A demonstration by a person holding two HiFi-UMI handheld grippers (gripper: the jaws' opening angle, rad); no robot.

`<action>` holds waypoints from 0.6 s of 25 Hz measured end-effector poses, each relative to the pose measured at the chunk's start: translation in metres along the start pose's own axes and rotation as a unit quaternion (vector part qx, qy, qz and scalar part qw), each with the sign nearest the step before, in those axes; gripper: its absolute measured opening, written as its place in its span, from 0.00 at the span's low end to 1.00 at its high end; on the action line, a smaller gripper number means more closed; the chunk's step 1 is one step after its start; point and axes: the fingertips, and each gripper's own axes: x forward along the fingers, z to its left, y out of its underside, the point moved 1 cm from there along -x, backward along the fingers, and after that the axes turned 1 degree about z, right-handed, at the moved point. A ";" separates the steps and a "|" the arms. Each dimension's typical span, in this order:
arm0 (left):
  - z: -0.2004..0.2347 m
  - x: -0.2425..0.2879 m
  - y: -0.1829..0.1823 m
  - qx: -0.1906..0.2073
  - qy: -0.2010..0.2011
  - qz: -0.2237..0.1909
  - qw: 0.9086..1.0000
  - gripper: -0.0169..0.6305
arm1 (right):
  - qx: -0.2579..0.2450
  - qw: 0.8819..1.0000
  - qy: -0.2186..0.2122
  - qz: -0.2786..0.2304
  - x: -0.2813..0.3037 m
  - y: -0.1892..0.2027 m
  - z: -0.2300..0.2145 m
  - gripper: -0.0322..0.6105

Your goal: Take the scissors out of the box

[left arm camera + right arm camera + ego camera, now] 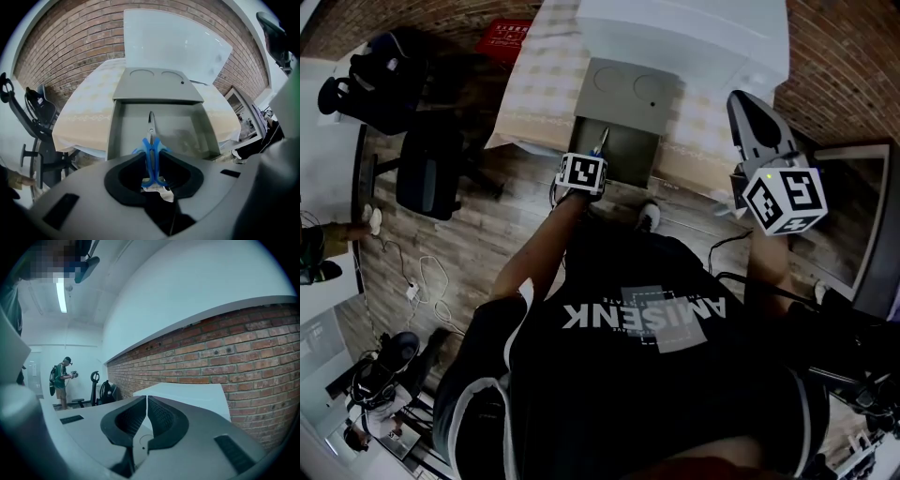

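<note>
Blue-handled scissors [150, 140] stand between the jaws of my left gripper [150, 157], which is shut on the handles; the closed blades point away from me over the open grey box [187, 136]. In the head view the left gripper [594, 157] hovers at the near end of the box [630, 145], with the scissors' tip [602, 141] sticking out above it. The box's lid lies folded back, showing two round dents. My right gripper [750, 108] is held up at the right, away from the box, shut [146, 399] with nothing between its pads.
The box rests on a table with a pale checked cloth [534, 84], a white board [173, 42] behind it against a brick wall. An office chair [431, 169] stands at the left, a monitor [862, 225] at the right. A distant person [61, 378] stands by another chair.
</note>
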 end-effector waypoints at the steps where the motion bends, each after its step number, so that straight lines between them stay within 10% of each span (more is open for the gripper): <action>1: 0.001 0.002 0.000 0.001 -0.002 0.001 1.000 0.18 | 0.000 1.000 -0.001 0.001 0.000 0.000 0.001 0.12; 15: -0.003 0.011 0.000 0.013 -0.001 0.008 1.000 0.18 | 0.001 1.000 -0.003 0.001 -0.002 0.001 0.002 0.12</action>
